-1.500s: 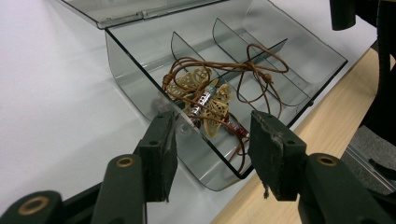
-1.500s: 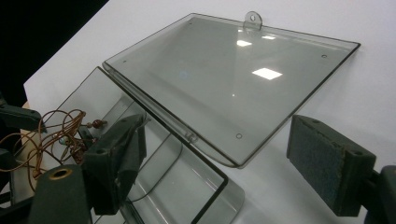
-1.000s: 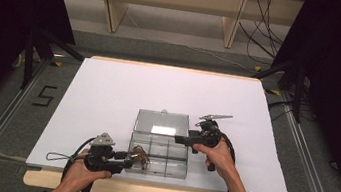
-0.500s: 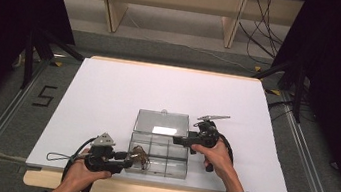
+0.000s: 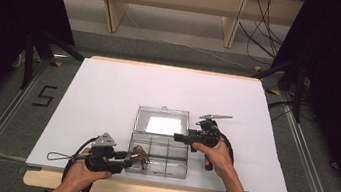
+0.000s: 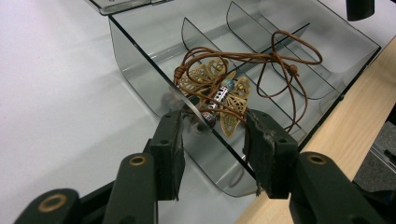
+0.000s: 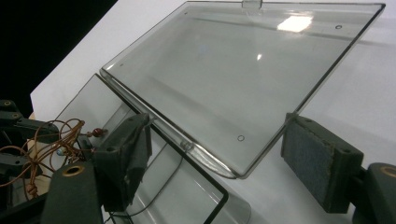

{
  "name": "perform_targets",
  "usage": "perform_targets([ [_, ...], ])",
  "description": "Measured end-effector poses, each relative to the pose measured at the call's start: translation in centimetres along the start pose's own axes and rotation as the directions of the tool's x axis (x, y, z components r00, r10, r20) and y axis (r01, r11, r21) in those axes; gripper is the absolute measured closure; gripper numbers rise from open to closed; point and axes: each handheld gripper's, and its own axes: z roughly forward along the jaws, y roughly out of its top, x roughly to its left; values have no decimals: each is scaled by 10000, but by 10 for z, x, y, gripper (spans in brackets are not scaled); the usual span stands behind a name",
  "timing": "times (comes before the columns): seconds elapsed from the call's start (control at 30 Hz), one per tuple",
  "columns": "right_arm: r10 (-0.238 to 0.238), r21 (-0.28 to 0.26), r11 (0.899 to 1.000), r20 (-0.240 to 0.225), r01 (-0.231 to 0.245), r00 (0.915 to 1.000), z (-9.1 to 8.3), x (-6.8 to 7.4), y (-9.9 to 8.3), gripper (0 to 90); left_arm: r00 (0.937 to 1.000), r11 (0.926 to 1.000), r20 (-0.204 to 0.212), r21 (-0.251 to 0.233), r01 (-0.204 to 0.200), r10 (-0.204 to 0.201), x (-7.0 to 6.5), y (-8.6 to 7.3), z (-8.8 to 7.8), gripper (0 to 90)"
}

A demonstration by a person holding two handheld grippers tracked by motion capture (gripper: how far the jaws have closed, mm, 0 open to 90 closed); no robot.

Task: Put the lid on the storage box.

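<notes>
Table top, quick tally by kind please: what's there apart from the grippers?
Clear plastic organizer box, lid open flat: 1
Butterfly pendant necklace on brown cord, in the box's end compartment: 1
Total: 2

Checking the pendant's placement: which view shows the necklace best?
The left gripper view: the necklace, butterfly pendant and cord, lies in the box's end compartment just beyond the jaws. The high view gives a small brown clump; the right gripper view shows tangled cord at its left edge.
</notes>
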Motion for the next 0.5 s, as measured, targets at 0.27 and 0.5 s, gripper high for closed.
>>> perform_targets([
  [0.27, -240, -477, 9986, 25, 241, 9997, -3, -2, 2, 361, 10000, 10000, -10, -52, 27, -27, 0, 0, 0, 571],
  [0.5, -215, -829, 9963, 164, 228, 9996, -6, -1, 5, 432, 10000, 10000, -36, -33, -3, 3, 0, 0, 0, 573],
])
